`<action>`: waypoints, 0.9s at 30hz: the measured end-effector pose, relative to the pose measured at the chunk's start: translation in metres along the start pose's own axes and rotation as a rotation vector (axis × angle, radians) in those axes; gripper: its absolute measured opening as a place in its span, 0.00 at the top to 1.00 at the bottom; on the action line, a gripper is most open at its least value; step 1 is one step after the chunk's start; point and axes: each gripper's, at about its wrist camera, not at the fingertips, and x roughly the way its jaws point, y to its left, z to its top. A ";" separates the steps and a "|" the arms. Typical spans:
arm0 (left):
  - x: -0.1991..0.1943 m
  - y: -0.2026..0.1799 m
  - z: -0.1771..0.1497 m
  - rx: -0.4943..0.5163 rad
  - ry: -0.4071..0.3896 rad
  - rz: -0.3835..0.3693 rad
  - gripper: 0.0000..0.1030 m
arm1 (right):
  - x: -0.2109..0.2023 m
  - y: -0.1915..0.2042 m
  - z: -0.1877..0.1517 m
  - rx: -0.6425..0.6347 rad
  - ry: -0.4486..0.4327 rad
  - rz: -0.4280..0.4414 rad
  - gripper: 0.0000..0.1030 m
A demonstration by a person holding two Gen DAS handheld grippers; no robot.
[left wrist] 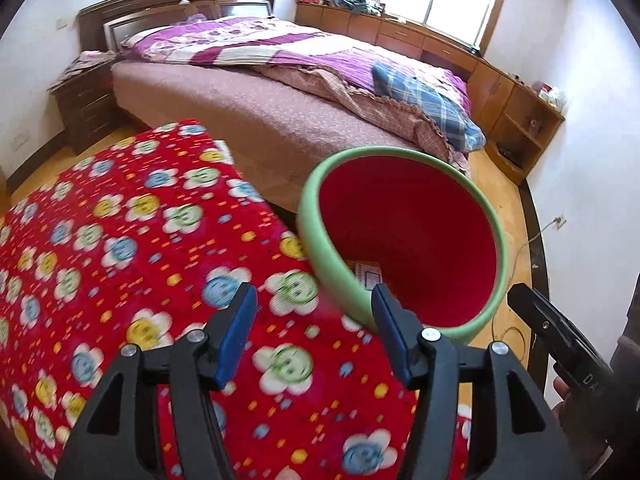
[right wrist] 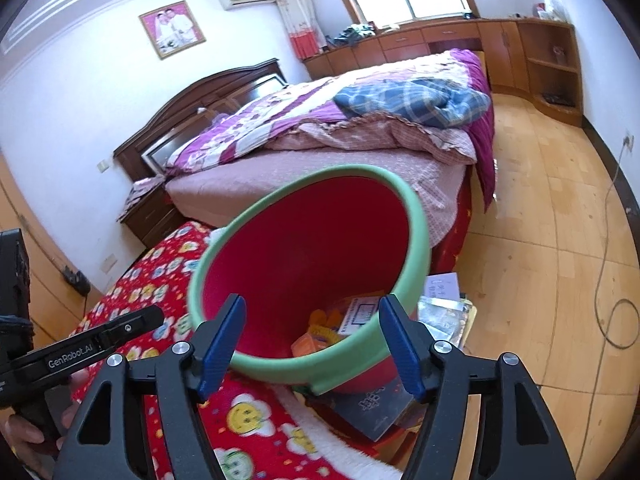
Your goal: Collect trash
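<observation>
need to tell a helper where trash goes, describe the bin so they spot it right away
Start at the big bed with the purple quilt. Just in front of its near side, beside the red flower-print cloth, is the bin: a round tub with a thick pale green rim and a bright red inside, some packets already at its bottom. Nothing else nearby is round and green-rimmed.

floral cloth (left wrist: 132, 240) blurred, bin (right wrist: 412, 240) contents half-hidden

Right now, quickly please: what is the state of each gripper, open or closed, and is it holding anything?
Left gripper: open, holding nothing.
Right gripper: open, holding nothing; the bin's green rim is near but not gripped.
</observation>
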 end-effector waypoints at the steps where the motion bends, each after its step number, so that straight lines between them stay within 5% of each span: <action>1: -0.006 0.004 -0.003 -0.013 0.001 0.003 0.42 | -0.002 0.006 -0.001 -0.012 -0.002 0.007 0.30; 27: -0.118 0.099 -0.107 -0.204 -0.157 0.267 0.42 | -0.041 0.138 -0.074 -0.304 -0.032 0.215 0.26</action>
